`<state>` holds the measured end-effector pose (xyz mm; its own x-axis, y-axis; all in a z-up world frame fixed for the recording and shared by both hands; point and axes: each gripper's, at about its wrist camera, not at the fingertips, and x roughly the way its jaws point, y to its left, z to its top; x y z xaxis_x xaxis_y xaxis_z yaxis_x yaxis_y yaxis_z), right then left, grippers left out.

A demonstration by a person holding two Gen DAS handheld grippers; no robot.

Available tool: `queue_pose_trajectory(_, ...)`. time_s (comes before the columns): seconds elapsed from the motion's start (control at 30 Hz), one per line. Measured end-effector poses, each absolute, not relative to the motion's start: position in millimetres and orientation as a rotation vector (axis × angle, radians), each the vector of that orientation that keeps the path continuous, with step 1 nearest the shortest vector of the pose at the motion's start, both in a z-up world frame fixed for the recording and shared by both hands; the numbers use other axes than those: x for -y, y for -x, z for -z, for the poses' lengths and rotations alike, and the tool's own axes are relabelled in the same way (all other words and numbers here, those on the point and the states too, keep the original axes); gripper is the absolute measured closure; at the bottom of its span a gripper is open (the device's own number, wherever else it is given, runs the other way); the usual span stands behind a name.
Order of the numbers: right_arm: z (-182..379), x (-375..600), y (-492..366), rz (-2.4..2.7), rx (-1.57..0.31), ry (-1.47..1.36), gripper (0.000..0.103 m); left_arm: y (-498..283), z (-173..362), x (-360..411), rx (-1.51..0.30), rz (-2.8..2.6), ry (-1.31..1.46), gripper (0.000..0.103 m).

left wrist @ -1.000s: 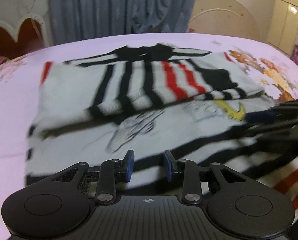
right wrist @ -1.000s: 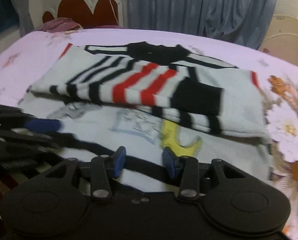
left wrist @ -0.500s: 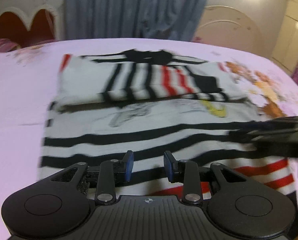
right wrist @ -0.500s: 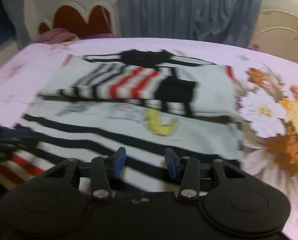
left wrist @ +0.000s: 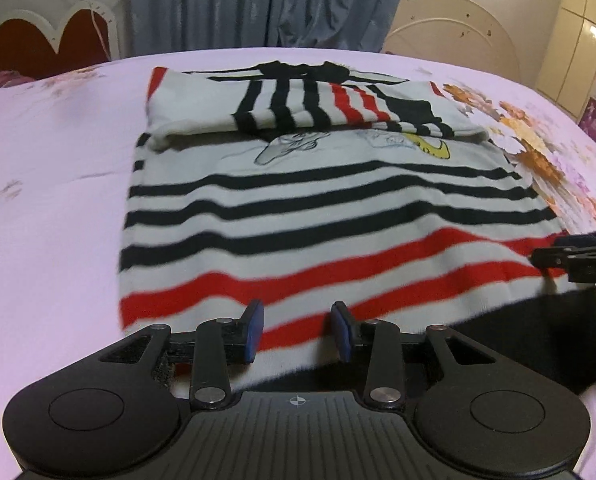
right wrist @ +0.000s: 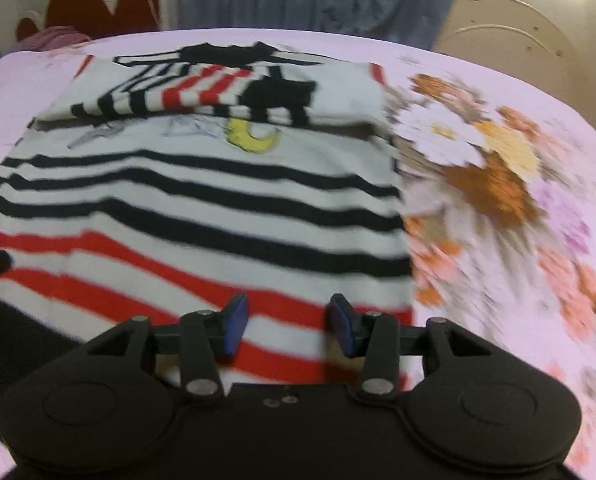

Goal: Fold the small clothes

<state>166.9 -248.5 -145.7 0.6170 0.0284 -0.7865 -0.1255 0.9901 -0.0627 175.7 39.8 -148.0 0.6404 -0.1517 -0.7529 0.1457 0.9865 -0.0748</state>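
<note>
A small white sweater [left wrist: 317, 208] with black and red stripes lies flat on the pink bed; it also shows in the right wrist view [right wrist: 202, 208]. Its sleeves [left wrist: 317, 108] are folded across the chest at the far end. My left gripper [left wrist: 298, 330] is open and empty, over the near hem on the left. My right gripper [right wrist: 288, 326] is open and empty, over the near hem by the right edge. The right gripper's tip shows in the left wrist view [left wrist: 577, 256] at the sweater's right edge.
The bedsheet [right wrist: 497, 184] is pink with a flower print to the right of the sweater. A red heart-shaped headboard [left wrist: 46, 48] and blue curtains [left wrist: 266, 4] stand beyond the bed. A dark band [left wrist: 537, 336] lies at the sweater's near hem.
Both grippers have pulled back toward the near hem, so more of the sweater's lower stripes show. Both stay open and empty. The sweater has not moved.
</note>
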Motion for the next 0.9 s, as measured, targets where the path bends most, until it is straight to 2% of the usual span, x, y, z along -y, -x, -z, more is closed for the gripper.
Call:
queue_pose_trajectory(0.1,140.9,246.2,-147.8,-0.088,-0.873,0.071,0.06,-163.4,143.9,-42.7,-0.861,0.161,0.013,0.065)
queue_pose_trajectory(0.2,139.3,234.4,-131.0,-0.107,-0.868,0.072,0.051,-150.1,140.0,-45.8,-0.856,0.156,0.019,0.061)
queue_pose_trajectory(0.27,141.5,228.2,-121.6,-0.11,-0.878,0.089,0.051,-141.4,137.6,-47.5,-0.852,0.15,0.019,0.05)
queue_pose_trajectory(0.37,143.0,229.5,-110.3,-0.088,-0.883,0.079,0.051,-127.8,134.6,-50.1,-0.837,0.131,0.003,0.041)
queue_pose_trajectory(0.67,143.6,254.1,-84.8,0.017,-0.889,0.042,0.046,-104.7,141.0,-72.4,-0.875,0.117,0.087,0.04)
queue_pose_trajectory(0.9,146.8,268.4,-73.2,0.023,-0.922,-0.041,0.047,-97.3,152.6,-73.0,-0.917,0.179,0.179,0.04)
